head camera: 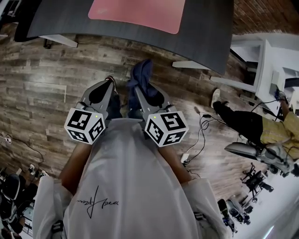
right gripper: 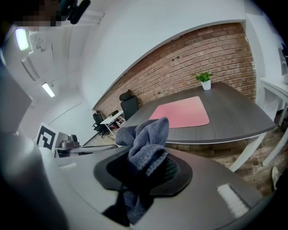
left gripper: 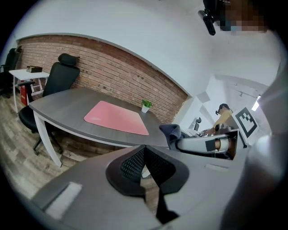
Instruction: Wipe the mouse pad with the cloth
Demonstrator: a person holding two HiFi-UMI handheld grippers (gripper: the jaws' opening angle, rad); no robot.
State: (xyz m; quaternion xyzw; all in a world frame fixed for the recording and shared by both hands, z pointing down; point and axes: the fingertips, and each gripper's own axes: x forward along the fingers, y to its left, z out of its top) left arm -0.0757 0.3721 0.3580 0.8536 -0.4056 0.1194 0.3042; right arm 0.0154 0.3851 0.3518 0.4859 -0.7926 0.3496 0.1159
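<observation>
A pink mouse pad (head camera: 138,14) (left gripper: 117,117) (right gripper: 181,113) lies on the dark grey desk (head camera: 205,28), which stands ahead of me and apart from both grippers. My right gripper (head camera: 141,91) (right gripper: 148,164) is shut on a bunched blue-grey cloth (head camera: 140,74) (right gripper: 146,143) (left gripper: 171,131) that sticks up out of its jaws. My left gripper (head camera: 108,83) (left gripper: 145,158) is shut with nothing between its jaws. Both are held close to my body over the wooden floor, short of the desk's near edge.
A black office chair (left gripper: 60,74) stands at the desk's left end. A small potted plant (left gripper: 146,105) (right gripper: 204,79) sits behind the pad by the brick wall. White furniture (head camera: 266,60), a seated person (head camera: 257,126) and cables (head camera: 198,135) lie to my right.
</observation>
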